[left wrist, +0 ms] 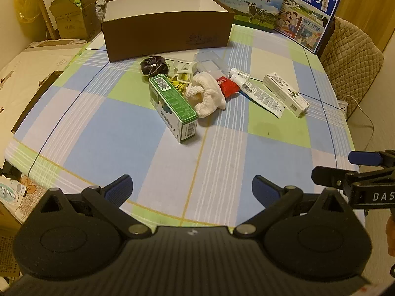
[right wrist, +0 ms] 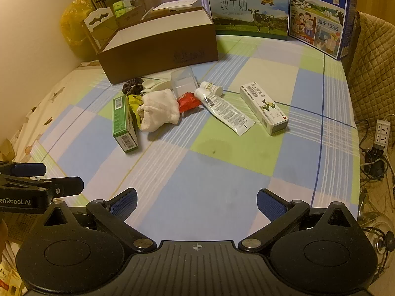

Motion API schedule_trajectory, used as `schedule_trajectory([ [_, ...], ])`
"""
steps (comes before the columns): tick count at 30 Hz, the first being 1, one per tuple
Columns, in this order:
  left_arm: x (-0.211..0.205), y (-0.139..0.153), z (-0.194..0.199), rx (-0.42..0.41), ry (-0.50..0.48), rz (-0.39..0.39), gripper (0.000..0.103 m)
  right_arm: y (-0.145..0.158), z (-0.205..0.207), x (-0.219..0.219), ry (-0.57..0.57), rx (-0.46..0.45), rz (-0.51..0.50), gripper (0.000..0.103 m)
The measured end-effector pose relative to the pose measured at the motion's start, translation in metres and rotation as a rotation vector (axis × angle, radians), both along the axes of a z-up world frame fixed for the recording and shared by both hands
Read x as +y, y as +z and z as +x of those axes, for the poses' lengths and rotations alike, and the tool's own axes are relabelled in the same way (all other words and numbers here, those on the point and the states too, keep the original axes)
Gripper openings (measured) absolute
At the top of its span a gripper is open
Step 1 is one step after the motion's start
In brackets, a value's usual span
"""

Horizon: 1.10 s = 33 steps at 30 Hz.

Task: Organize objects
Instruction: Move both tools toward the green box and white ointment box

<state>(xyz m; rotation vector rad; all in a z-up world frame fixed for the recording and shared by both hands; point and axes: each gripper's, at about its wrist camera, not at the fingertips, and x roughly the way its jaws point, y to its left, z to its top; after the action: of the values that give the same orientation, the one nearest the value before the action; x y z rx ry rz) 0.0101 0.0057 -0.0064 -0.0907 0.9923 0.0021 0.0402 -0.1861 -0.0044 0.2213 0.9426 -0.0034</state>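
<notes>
Both spread, empty, the left gripper (left wrist: pixel 192 187) and right gripper (right wrist: pixel 196 201) risk scattering the mid-frame clutter when reaching the green box (left wrist: pixel 172 107).

We have two fisheye views, each from a gripper's wrist, looking forward and down over the checked tablecloth (left wrist: pixel 153 148) from its near edge. The left wrist view stands to the left; the right gripper (left wrist: pixel 345 165) enters at its right edge. In the right wrist view the left gripper (right wrist: pixel 49 175) enters at the left edge. Both views share the brown box (left wrist: pixel 163 32) (right wrist: pixel 158 46) in the upper middle and the pile of objects below it, at middle distance.
</notes>
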Motion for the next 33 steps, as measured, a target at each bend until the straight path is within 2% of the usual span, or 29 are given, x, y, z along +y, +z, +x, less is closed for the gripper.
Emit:
schedule_trajectory([
  [18,0.008,-0.004,0.015,0.027,0.041,-0.013,0.102,-0.004,0.013,-0.004,0.003,0.005,0.0,0.101],
  [33,0.013,-0.01,0.048,0.032,0.051,-0.03,0.102,-0.008,0.033,-0.017,-0.014,0.021,0.005,0.101],
])
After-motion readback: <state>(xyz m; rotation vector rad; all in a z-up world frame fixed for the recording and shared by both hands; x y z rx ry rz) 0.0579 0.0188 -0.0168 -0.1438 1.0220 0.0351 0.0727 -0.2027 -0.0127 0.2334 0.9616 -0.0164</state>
